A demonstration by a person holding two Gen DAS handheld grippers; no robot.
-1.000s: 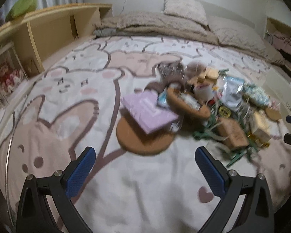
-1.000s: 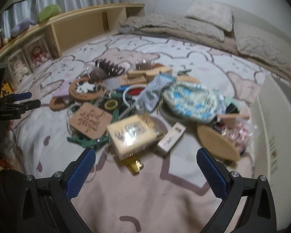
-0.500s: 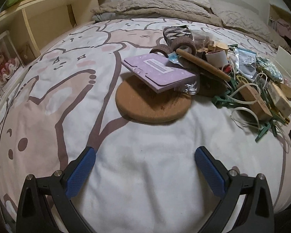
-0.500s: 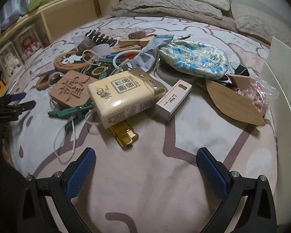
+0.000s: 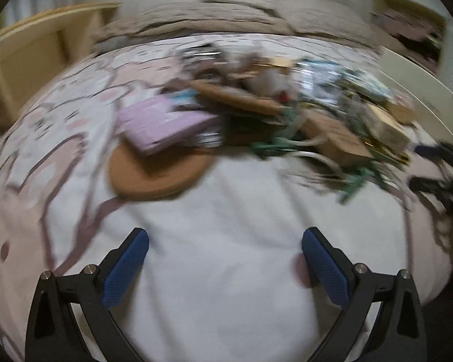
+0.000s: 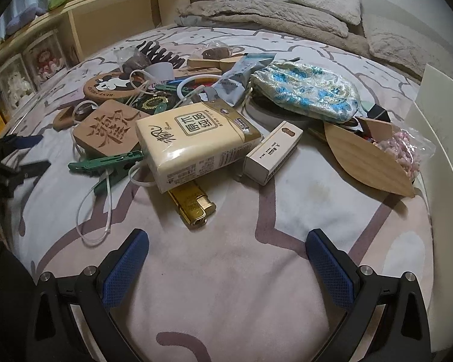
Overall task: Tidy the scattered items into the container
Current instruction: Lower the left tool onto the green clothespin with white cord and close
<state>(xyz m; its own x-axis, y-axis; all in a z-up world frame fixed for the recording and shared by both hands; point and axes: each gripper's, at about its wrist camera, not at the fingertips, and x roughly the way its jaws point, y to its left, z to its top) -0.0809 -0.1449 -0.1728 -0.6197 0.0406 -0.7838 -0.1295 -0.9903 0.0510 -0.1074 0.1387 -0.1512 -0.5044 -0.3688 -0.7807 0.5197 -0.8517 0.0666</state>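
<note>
Closer now, right claw (image 6: 226, 259) wide & empty over cream tissue pack (image 6: 193, 144) w/ gold lighter (image 6: 194, 205) beneath.

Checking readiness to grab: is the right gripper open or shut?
Open. The right gripper shows both blue fingers spread wide apart over bare blanket, with nothing between them.

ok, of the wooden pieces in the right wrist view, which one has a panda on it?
The round wooden disc at the pile's far left. The square plaque in front of it carries carved characters, and the leaf-shaped tray is plain.
</note>
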